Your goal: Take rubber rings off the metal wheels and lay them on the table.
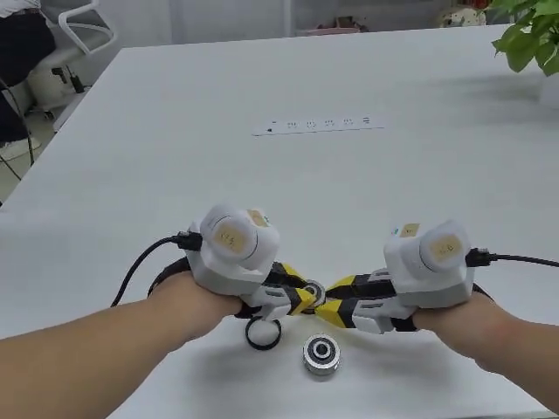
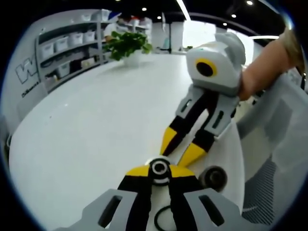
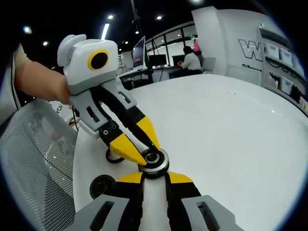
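Head view: the white tabletop (image 1: 175, 175) runs back to a socket strip (image 1: 318, 126) set near its middle, and a potted plant (image 1: 528, 35) overhangs the far right corner. All the work sits close to the near edge. The left gripper (image 1: 300, 297) and the right gripper (image 1: 330, 301) meet there nose to nose. Between their yellow tips is the held metal wheel (image 1: 313, 289), lifted just off the surface.

In the left gripper view its own jaws are closed on that wheel from both sides. In the right gripper view the right jaws nip the wheel's near rim, though I cannot tell whether they bite rubber or metal.

A second metal wheel (image 1: 321, 353) stands on the tabletop just in front of the grippers. Its rim looks dark in the gripper views, so it likely wears its ring. Just left of it, touching nothing, lies a loose rubber ring (image 1: 263, 333), flat on the surface.

The wheel should be dense, rigid and smooth, likely to slip or roll, so one gripper is best clamped on its flat faces. The ring should be light, soft, stretchy and grippy. It is best pinched at one spot on the outer edge and peeled sideways over the lip
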Action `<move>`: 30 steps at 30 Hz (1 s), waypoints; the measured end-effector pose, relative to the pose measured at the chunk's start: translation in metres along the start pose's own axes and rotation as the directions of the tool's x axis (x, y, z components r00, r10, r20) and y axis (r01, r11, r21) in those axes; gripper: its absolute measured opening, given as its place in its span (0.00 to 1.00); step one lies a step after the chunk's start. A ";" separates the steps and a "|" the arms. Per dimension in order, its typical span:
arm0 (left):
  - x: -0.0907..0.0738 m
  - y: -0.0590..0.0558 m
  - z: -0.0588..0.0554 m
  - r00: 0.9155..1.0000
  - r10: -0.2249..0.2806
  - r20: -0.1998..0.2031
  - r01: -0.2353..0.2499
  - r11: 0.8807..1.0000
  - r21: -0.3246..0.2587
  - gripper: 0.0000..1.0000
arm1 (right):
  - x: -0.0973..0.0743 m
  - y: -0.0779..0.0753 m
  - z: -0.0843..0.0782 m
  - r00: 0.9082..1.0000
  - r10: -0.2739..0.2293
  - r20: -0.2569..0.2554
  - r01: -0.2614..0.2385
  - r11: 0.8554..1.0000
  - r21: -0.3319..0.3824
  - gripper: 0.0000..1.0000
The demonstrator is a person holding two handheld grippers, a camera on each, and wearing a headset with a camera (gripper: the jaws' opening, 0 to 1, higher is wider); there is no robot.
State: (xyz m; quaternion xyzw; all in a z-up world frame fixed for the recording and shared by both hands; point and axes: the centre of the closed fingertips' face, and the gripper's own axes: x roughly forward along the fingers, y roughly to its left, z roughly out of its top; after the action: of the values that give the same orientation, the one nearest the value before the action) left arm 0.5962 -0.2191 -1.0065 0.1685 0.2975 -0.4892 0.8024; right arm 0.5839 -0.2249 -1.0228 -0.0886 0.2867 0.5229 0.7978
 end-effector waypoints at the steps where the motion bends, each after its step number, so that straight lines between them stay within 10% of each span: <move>1: 0.000 0.000 0.000 1.000 0.000 0.000 0.000 1.000 0.000 0.14 | 0.000 0.001 0.000 1.000 0.005 0.001 -0.005 1.000 0.009 0.12; 17: 0.000 0.000 0.000 1.000 0.008 0.002 -0.008 1.000 0.003 0.13 | -0.003 -0.004 -0.003 1.000 -0.008 0.002 0.008 0.993 0.120 0.00; 30: 0.000 -0.001 -0.001 1.000 0.010 0.000 -0.010 1.000 0.015 0.13 | -0.009 -0.014 0.003 0.997 -0.018 0.078 -0.014 0.923 0.384 0.00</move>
State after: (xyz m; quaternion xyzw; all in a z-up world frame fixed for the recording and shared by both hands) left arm 0.5949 -0.2196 -1.0071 0.1762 0.2926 -0.4873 0.8037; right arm 0.5951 -0.2370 -1.0173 0.0900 0.3513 0.4589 0.8111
